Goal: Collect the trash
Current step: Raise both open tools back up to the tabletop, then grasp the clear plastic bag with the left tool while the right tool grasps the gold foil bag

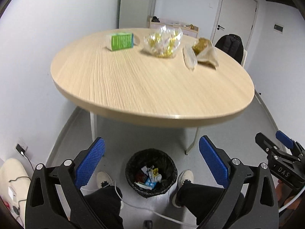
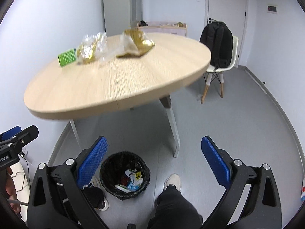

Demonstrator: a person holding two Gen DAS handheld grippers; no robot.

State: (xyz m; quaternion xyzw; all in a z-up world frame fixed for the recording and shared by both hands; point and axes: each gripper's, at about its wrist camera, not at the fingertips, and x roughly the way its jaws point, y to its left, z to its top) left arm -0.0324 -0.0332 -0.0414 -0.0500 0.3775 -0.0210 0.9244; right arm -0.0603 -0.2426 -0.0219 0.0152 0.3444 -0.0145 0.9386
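Note:
A round wooden table [image 1: 143,87] holds a green box [image 1: 121,41], a crumpled clear and yellow wrapper [image 1: 163,42], a clear plastic piece [image 1: 189,58] and a brown paper bag [image 1: 205,52]. The same trash shows in the right wrist view: green box [image 2: 67,57], wrapper [image 2: 91,46], brown bag [image 2: 136,43]. A black-lined bin [image 1: 151,172] with litter inside stands on the floor between the person's feet, also in the right wrist view [image 2: 124,174]. My left gripper [image 1: 151,160] is open and empty above the bin. My right gripper [image 2: 154,162] is open and empty, beside the bin.
A white chair [image 2: 221,68] with a black backpack [image 2: 217,43] stands right of the table. A low cabinet [image 2: 162,26] and a door [image 1: 236,9] are at the back wall. Cables and a wall socket [image 1: 21,148] lie at the left. The floor is grey.

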